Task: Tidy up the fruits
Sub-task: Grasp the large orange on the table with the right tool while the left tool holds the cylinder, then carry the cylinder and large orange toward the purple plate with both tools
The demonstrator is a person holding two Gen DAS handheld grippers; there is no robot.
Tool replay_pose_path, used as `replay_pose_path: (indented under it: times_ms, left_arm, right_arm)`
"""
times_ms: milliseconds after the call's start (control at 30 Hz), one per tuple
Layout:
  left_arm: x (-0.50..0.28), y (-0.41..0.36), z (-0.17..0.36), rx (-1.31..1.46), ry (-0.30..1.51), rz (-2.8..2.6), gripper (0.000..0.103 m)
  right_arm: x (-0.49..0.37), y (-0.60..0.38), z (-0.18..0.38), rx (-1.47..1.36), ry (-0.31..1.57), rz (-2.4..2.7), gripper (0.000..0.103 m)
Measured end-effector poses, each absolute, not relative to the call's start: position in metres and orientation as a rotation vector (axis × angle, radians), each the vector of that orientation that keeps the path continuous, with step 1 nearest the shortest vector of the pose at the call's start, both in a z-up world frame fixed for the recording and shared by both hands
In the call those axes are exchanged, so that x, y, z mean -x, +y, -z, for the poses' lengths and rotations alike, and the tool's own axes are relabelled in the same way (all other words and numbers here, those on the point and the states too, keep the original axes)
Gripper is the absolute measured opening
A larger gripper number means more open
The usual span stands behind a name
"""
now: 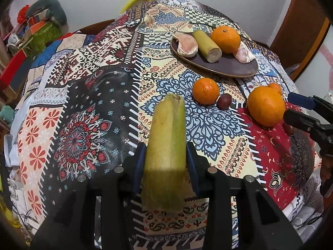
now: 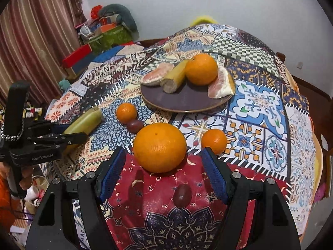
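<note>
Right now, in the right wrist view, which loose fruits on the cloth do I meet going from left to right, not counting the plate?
Sugarcane piece → small orange → big orange → right small orange.

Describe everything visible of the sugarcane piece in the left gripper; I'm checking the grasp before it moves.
The sugarcane piece is a thick yellow-green cylinder with a smooth, waxy-looking skin and a rough, fibrous cut end pointing away from the camera. The left gripper is shut on it, a blue pad pressing each side near its rear half. It lies along the fingers, above the patterned tablecloth, apart from the other fruit.
</note>
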State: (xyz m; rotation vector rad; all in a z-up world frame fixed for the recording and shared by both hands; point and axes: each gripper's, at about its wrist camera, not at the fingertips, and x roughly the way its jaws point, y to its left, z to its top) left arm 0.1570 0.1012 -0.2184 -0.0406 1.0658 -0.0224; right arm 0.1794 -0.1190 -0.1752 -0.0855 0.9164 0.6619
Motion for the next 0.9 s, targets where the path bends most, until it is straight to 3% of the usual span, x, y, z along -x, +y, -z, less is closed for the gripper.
replay_pose_path:
  times_ms: [633,767,900]
  left_arm:
    - [-0.178,0.100,0.227,0.061,1.046,0.039,0.037]
    - [-0.175,0.102,0.225,0.064,1.038,0.035,0.037]
    - [-0.173,0.101,0.220,0.056,1.026,0.032,0.037]
  right_arm:
    - [-0.194,-0.099,0.201,0.101,0.975,-0.676,0.072]
    - [-0.195,-0.099,0.198,0.093,0.970,-0.691,0.063]
    - [-0.195,-0.100,0.197,0.088,0.962,-0.691,0.062]
